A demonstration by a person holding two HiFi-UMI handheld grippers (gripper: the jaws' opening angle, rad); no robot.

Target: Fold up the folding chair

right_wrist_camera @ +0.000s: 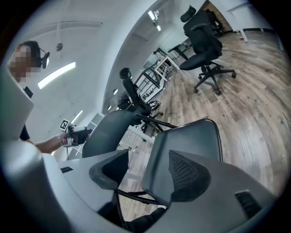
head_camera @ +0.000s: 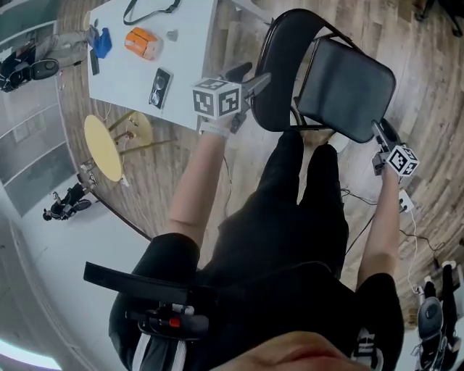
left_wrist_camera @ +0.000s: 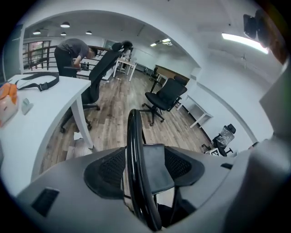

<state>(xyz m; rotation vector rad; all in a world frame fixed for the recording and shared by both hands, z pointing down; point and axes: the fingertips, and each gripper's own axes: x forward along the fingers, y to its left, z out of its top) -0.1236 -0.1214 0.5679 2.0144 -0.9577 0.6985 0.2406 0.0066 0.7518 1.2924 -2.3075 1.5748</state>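
Two grippers are at the folding chair (head_camera: 326,80), both released, neither clamped. Chair stands on the wood floor (head_camera: 159,181) directly in front of the person, just right of the white bench (head_camera: 188,43) in the head view; it is not folded flat, backrest (head_camera: 286,65) and seat (head_camera: 348,90) sit at an angle to each other.

Left gripper (head_camera: 251,77) is at the backrest's rim on the bench side; its own view shows the jaws wide apart with the black frame tube (left_wrist_camera: 136,173) edge-on between them, nearer the left-hand pad; contact with that pad cannot be told, no squeeze visible.

Right gripper (head_camera: 378,132) is at the seat's near right corner; its own view shows jaws spread with the seat's corner reaching into the gap, pads not pressing on it; backrest shows beyond at left, with the left gripper at its far edge.

Both forearms are bare, reaching forward and down; marker cubes face the head camera.

On the bench: an orange pack (head_camera: 141,42); a blue item (head_camera: 101,42); a black strap (head_camera: 148,9); a dark phone-like slab (head_camera: 161,85). Round yellow stool (head_camera: 101,148) sits on the floor beside the bench.

Gripper views show black office chairs (left_wrist_camera: 166,95) on the open floor behind; a second person (left_wrist_camera: 70,52) bends over a far desk.
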